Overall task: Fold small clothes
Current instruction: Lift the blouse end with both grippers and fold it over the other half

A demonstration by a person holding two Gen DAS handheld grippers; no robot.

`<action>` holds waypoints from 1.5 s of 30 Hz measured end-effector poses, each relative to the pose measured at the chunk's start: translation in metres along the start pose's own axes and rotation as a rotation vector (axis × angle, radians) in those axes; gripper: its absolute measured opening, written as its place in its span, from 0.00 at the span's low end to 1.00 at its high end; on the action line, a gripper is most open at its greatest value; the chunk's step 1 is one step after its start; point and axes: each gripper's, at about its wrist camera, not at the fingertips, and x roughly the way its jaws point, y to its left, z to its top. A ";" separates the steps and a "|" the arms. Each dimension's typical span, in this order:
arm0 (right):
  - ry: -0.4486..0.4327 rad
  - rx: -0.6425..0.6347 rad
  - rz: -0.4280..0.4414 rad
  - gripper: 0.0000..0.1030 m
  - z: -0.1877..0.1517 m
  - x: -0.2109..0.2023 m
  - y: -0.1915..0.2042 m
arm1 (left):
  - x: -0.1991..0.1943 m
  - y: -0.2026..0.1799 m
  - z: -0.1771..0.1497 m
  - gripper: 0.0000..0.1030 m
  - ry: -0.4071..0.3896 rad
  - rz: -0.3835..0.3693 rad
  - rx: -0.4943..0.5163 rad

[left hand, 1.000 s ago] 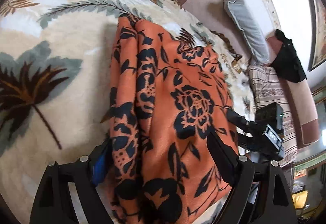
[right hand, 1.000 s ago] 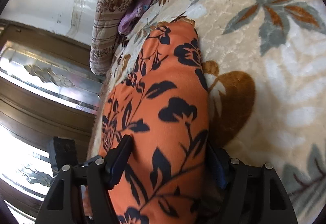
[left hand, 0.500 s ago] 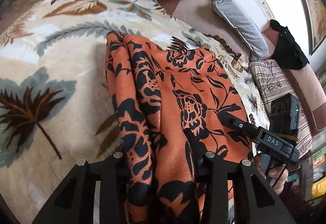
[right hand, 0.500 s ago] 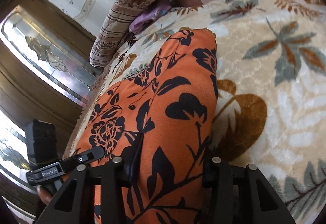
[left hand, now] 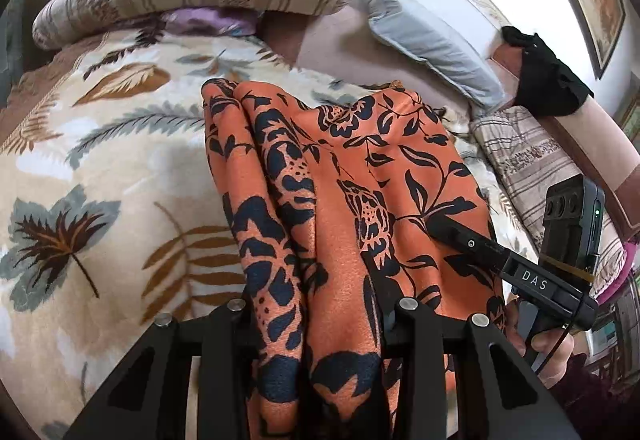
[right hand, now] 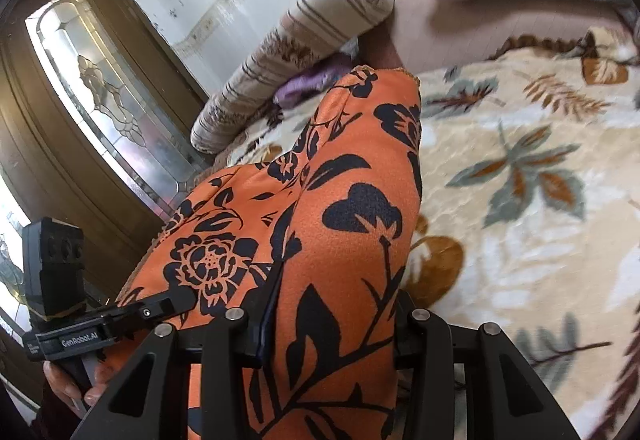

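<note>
- The orange garment (left hand: 340, 199) with a black flower print lies on the bed blanket (left hand: 100, 167), and its near end is raised.
- The left gripper (left hand: 320, 324) has narrow jaws clamped on a bunched fold of this cloth.
- The right gripper (right hand: 328, 320) grips the other near edge in the same way; its pads are probably hidden under the fabric.
- A striped bolster (right hand: 288, 67) and a grey pillow (left hand: 432, 43) lie at the far side of the bed.

Orange floral garment (left hand: 360, 207), near edge hidden between tongs.
</note>
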 end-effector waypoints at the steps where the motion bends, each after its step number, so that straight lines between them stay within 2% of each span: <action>1: -0.009 -0.001 0.001 0.42 0.002 -0.002 0.001 | -0.002 -0.012 0.001 0.36 -0.003 0.008 0.030; 10: -0.094 0.032 -0.003 0.42 0.004 -0.014 0.006 | -0.003 -0.092 -0.004 0.36 0.013 0.011 0.158; 18: -0.088 0.095 -0.012 0.42 -0.008 0.003 -0.009 | 0.012 -0.134 -0.023 0.36 0.065 0.046 0.216; 26: -0.042 0.200 0.035 0.42 -0.029 0.010 -0.033 | 0.028 -0.131 -0.039 0.36 0.112 0.107 0.229; 33: 0.027 0.200 0.042 0.42 -0.040 0.038 -0.032 | 0.042 -0.096 -0.053 0.38 0.172 0.148 0.148; 36: 0.045 0.230 0.036 0.43 -0.048 0.045 -0.039 | 0.050 -0.079 -0.060 0.47 0.186 0.165 0.105; 38: 0.061 0.271 0.053 0.49 -0.048 0.043 -0.046 | 0.048 -0.077 -0.061 0.50 0.180 0.155 0.095; 40: 0.066 0.292 0.024 0.56 -0.047 0.038 -0.051 | 0.045 -0.081 -0.061 0.58 0.173 0.196 0.126; 43: 0.038 0.279 -0.033 0.56 -0.041 0.021 -0.053 | 0.029 -0.095 -0.055 0.58 0.113 0.306 0.217; 45: -0.025 0.233 -0.120 0.57 -0.034 0.005 -0.050 | 0.016 -0.100 -0.051 0.62 0.064 0.347 0.251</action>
